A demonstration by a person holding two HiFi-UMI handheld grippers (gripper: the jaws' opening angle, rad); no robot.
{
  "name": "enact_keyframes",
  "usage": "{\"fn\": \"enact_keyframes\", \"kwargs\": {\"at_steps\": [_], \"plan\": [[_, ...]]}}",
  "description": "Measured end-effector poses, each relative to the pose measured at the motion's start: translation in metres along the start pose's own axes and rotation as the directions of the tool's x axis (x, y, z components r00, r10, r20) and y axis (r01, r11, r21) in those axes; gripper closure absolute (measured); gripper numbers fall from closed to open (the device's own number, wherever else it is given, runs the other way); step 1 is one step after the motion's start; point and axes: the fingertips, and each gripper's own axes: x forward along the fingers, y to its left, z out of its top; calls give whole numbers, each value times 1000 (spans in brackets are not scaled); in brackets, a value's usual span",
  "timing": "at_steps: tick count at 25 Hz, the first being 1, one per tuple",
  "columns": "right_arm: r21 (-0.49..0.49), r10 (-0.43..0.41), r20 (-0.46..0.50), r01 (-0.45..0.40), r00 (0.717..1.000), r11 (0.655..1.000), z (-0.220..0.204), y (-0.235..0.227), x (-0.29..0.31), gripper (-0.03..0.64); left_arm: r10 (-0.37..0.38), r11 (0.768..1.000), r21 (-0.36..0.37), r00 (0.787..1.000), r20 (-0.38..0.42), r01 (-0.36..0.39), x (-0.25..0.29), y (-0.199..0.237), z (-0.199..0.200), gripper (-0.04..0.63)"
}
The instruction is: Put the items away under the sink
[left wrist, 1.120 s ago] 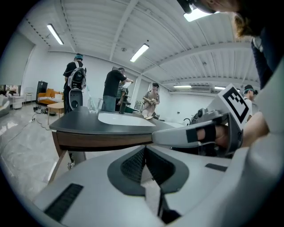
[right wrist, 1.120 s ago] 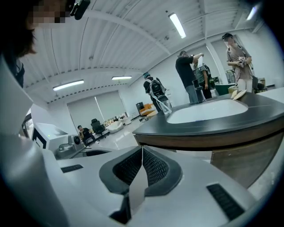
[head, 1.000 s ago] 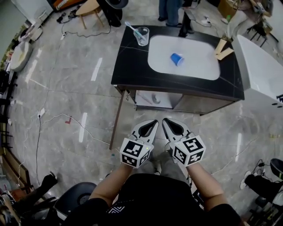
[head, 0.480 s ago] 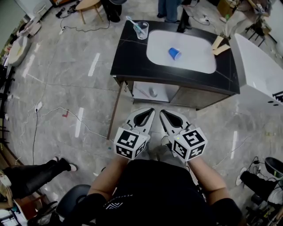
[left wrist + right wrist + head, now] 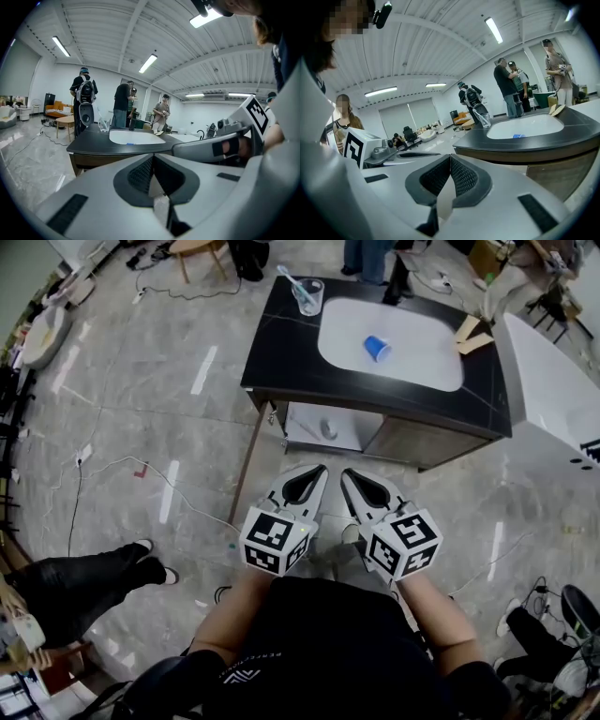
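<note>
A black counter (image 5: 281, 371) with a white sink basin (image 5: 412, 362) stands ahead of me. A blue cup (image 5: 377, 348) lies on its side in the basin. At the counter's far left corner stands a clear glass (image 5: 307, 294) with a toothbrush in it. Under the counter is an open shelf (image 5: 305, 440) with a small grey item (image 5: 328, 427) on it. My left gripper (image 5: 316, 471) and right gripper (image 5: 348, 474) hang side by side over the floor, short of the counter. Both are shut and hold nothing. The left gripper (image 5: 152, 157) view shows its jaws pressed together, and so does the right gripper (image 5: 450, 157) view.
Wooden pieces (image 5: 472, 334) lie at the counter's right end. A white table (image 5: 553, 381) stands to the right. Cables (image 5: 122, 488) run over the tiled floor at left. A person's black-trousered legs (image 5: 84, 573) are at lower left, and other people (image 5: 124, 101) stand beyond the counter.
Both grippers have risen a little, still shut and side by side. A person's legs in black trousers have come further into view at the lower left.
</note>
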Motion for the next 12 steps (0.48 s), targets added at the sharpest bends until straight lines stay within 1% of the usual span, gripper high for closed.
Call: {"fn": "enact_keyframes", "kwargs": {"at_steps": [4,12], "plan": [[-2,10,-2,-10,1000,1000,-4,6,0,583,26,999,-39,1000,-7,-26,-9,8,-5,585],[-5,12,9,-12,1000,1000,-3,14,0,582,17,999,-38,1000,-6,-18,-14,5,-7,586]]}}
